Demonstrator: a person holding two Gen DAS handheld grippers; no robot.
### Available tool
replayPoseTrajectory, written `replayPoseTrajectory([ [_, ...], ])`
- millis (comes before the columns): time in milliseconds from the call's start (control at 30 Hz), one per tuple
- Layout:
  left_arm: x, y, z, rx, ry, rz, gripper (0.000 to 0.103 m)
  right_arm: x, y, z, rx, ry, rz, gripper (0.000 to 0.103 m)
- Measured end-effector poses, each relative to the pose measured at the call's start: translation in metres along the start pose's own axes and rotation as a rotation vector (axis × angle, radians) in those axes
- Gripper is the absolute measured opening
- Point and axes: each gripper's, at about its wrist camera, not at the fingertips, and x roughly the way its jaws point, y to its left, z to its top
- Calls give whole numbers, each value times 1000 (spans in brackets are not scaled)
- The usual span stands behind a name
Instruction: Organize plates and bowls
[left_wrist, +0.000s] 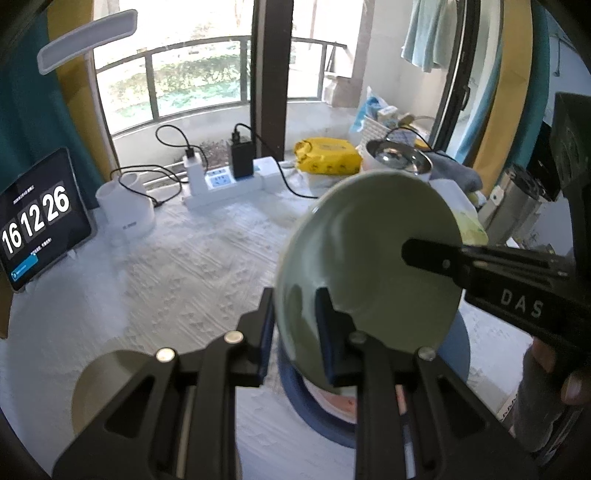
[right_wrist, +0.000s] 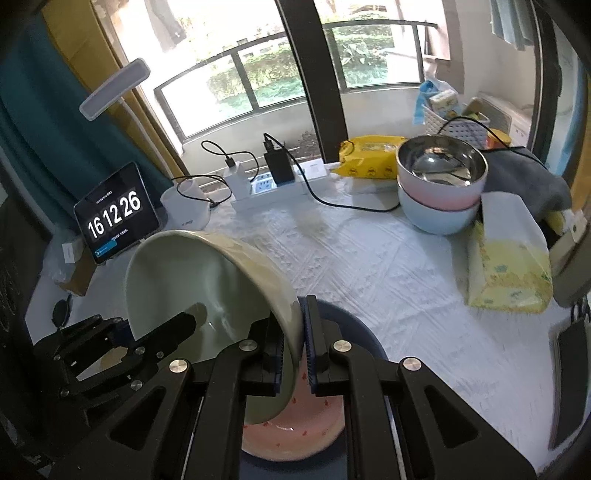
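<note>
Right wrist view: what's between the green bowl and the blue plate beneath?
A pink bowl sits on the blue plate, directly under the tilted green bowl.

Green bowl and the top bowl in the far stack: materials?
Green bowl: looks like glazed ceramic, going by its smooth glossy surface with soft highlights and its thick rim; melamine is possible. Top bowl of the stack: a polished metal interior, likely stainless steel, with mirror-like reflections; its pink outer shell looks matte, possibly plastic.
</note>
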Motion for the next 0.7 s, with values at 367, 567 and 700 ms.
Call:
replayPoseTrajectory([
  [367,2,-17,-16,20,28,-13,22,-4,-15,-20,27,19,-8,11],
  [567,4,-22,-24,24,44,-16,22,-4,-19,-30,28,30,-19,11],
  [700,6,-25,-28,30,56,-19,22,-3,-22,-36,30,47,-21,11],
])
